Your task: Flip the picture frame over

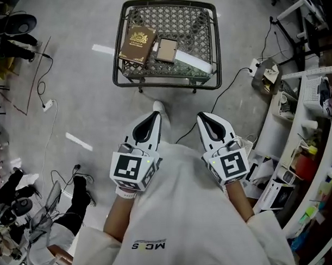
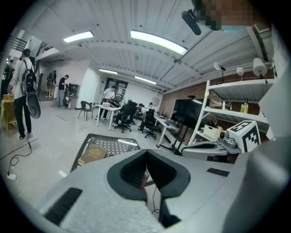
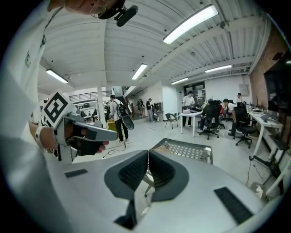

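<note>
The small picture frame (image 1: 167, 49) lies flat on a low metal mesh table (image 1: 206, 24), with a brown book (image 1: 137, 43) to its left. Both grippers are held close to my body, well short of the table. My left gripper (image 1: 156, 114) is shut with nothing in it, and so is my right gripper (image 1: 201, 116). In the left gripper view the closed left gripper (image 2: 146, 153) points toward the table (image 2: 109, 140) and the book (image 2: 93, 154); the frame is hidden there. In the right gripper view the right gripper (image 3: 147, 155) is shut, and the table (image 3: 184, 150) lies beyond it.
A white strip (image 1: 193, 60) lies on the table's right side. Cables (image 1: 229, 86) and a power strip (image 1: 47, 105) cross the floor. Cluttered shelves (image 1: 312, 124) stand at the right. People, desks and office chairs (image 2: 125, 116) fill the far room.
</note>
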`<state>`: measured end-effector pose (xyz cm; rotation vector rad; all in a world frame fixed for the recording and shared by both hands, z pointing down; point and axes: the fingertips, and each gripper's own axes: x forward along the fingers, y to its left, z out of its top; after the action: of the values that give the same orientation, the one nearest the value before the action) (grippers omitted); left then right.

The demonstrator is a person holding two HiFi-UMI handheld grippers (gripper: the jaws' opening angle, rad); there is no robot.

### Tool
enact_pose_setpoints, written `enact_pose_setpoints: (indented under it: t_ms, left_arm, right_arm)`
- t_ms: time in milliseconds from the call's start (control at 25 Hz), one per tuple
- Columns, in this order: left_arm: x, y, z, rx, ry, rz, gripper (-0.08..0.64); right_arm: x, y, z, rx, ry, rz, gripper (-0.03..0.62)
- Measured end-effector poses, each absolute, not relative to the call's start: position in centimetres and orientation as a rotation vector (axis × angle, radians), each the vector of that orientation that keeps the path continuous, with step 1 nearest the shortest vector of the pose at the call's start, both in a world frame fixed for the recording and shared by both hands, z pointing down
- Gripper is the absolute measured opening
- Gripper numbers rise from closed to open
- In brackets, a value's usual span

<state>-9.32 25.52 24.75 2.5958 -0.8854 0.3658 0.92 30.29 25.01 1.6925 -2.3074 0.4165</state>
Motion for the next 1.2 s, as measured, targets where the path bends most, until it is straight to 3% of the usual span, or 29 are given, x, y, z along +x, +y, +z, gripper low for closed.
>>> enact_pose_setpoints:
  t_ms: [360, 1200]
  left_arm:
    - [-5.8, 11.1, 22.3, 2.675, -0.779, 0.364, 0.025]
    - [-5.8, 3.0, 26.6, 2.54, -0.958, 0.461, 0.025]
  right_arm:
    - [2.7, 16.6, 24.8, 1.694, -2.279, 0.403, 0.018]
    - [2.6, 6.3, 31.1, 1.3, -2.402, 0.435, 0.02]
